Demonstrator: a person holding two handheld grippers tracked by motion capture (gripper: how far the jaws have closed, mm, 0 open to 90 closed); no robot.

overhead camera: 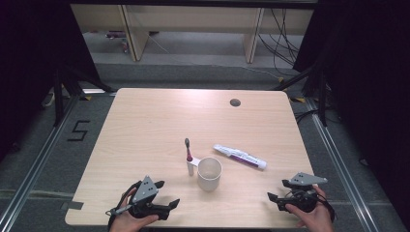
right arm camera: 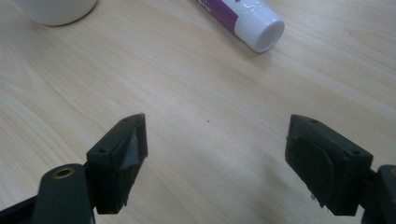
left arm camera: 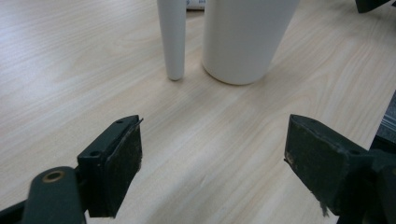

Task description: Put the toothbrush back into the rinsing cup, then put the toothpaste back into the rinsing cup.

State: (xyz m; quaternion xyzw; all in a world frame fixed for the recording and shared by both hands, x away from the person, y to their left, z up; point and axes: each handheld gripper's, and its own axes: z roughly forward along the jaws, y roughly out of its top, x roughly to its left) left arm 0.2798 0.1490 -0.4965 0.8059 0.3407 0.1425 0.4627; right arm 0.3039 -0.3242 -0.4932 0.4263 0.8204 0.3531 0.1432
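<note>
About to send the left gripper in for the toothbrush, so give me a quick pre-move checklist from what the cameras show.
1. Left gripper jaws open, nothing between them: ok.
2. Right gripper jaws open, nothing between them, parked at the table's near right edge: ok.
3. Toothbrush lying flat, handle end pointing at the left gripper: ok.
4. Room beside the handle: not ok; the cup stands close by its right side, with a narrow gap in the left gripper view.
5. Toothpaste tube lying clear of the path, right of the cup, cap on: ok.
6. Bare table between left gripper and handle: ok.
</note>
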